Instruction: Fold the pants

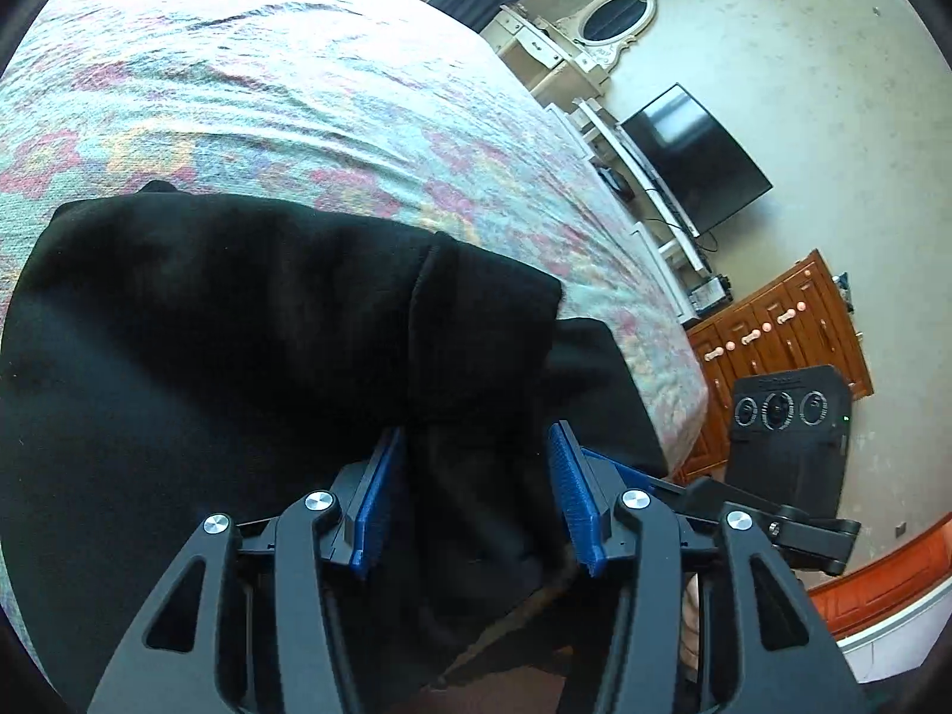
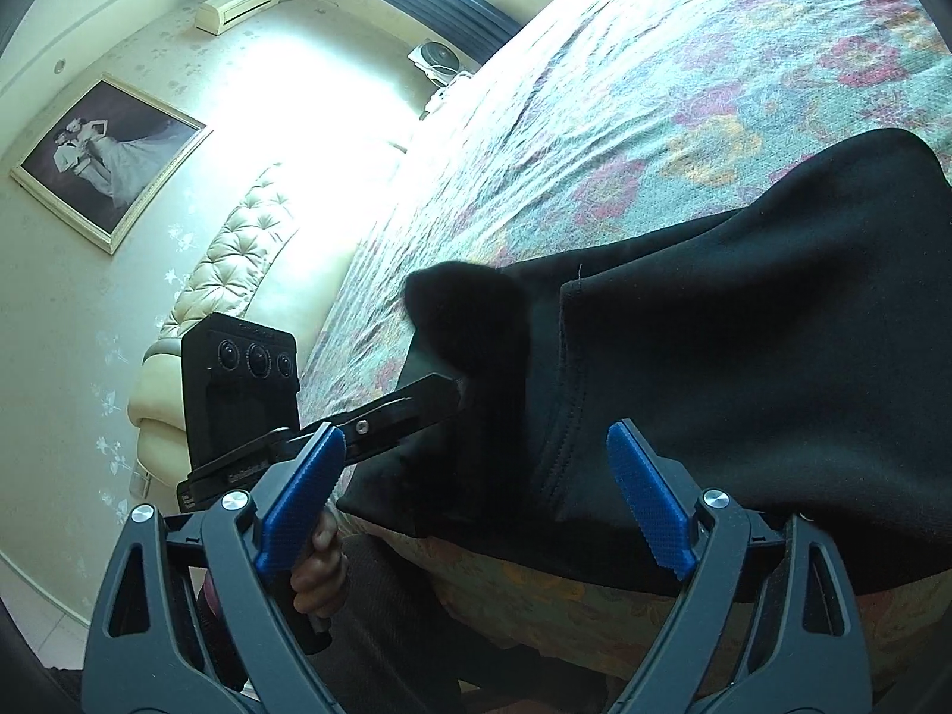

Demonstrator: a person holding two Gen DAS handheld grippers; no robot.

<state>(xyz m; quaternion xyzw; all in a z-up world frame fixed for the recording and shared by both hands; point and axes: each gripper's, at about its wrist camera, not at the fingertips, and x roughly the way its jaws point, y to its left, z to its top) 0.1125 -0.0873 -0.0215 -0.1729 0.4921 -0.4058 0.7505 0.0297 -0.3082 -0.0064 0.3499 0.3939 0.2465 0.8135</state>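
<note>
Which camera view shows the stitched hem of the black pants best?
The right wrist view: the stitched hem runs clearly across the black pants, lit enough to show the seam. In the left wrist view the pants are a dark mass with a fold, and no stitching can be made out.

A bed [image 1: 297,89] carried everything — its floral bedspread [image 2: 684,89], teal with red and yellow blooms, lay rumpled in shallow creases. Black pants [image 1: 208,327] rested directly on the bedspread at the bed's near edge — folded over, one part hanging off the edge.
</note>
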